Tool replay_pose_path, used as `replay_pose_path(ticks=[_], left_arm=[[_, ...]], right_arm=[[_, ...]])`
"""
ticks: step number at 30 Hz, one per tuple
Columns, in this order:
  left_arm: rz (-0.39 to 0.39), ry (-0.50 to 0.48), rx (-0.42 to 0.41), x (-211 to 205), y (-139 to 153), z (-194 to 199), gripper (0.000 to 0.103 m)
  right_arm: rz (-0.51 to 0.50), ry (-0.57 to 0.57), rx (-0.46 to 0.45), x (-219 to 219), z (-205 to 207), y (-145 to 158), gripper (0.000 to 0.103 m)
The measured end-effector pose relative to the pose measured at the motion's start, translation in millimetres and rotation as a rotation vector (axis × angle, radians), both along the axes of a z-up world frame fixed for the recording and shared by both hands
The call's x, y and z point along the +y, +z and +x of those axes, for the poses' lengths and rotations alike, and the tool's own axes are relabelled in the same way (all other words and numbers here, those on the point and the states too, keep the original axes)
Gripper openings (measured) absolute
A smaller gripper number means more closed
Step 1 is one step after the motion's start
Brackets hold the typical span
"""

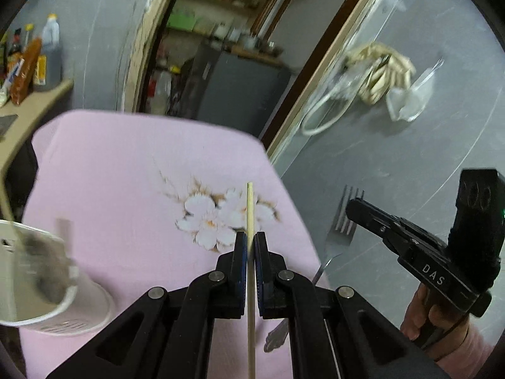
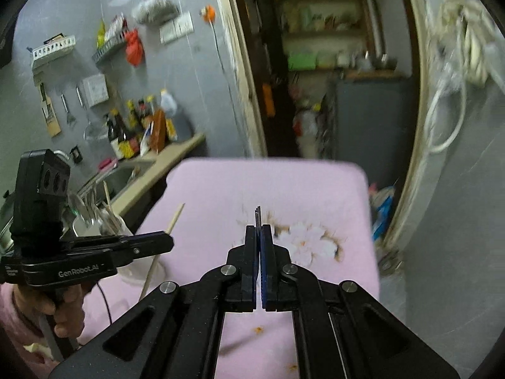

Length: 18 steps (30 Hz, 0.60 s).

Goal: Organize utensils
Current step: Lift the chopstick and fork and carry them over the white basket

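Note:
My left gripper (image 1: 251, 244) is shut on a wooden chopstick (image 1: 250, 208) held above the pink flowered cloth (image 1: 126, 173). My right gripper (image 2: 260, 237) is shut on a metal fork (image 1: 342, 224), seen edge-on in the right wrist view (image 2: 258, 216). In the left wrist view the right gripper (image 1: 350, 203) holds the fork past the cloth's right edge. A white utensil holder (image 1: 47, 290) stands at the cloth's left, with several utensils in it (image 2: 94, 214). In the right wrist view the left gripper (image 2: 169, 241) holds the chopstick (image 2: 175, 218) near the holder.
A counter (image 2: 164, 154) with bottles (image 2: 135, 126) and a sink lies left of the table. An open doorway (image 2: 315, 63) to a pantry is behind. Grey wall with a hanging cord (image 1: 322, 113) is at the right.

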State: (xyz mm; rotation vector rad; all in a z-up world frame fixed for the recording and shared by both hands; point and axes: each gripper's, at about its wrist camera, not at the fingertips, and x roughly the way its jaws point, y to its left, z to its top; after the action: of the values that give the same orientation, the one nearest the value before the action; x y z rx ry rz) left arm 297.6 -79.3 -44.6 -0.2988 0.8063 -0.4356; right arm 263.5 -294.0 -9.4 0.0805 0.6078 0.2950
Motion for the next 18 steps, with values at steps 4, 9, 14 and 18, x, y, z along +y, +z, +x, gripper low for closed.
replay_pose_path(ticks=[4, 9, 14, 18], left_arm=[[-0.021, 0.018, -0.086, 30, 38, -17, 0.005], [-0.031, 0.067, -0.169, 80, 78, -31, 0.005], [-0.020, 0.155, -0.243, 138, 102, -40, 0.005], [-0.027, 0.258, -0.298, 186, 111, -41, 0.005]], right_arm=[[-0.015, -0.019, -0.078, 27, -10, 41, 0.002], [-0.012, -0.010, -0.171, 66, -18, 89, 0.002], [-0.009, 0.027, -0.242, 110, -20, 125, 0.002], [-0.032, 0.028, -0.289, 144, -25, 138, 0.002]])
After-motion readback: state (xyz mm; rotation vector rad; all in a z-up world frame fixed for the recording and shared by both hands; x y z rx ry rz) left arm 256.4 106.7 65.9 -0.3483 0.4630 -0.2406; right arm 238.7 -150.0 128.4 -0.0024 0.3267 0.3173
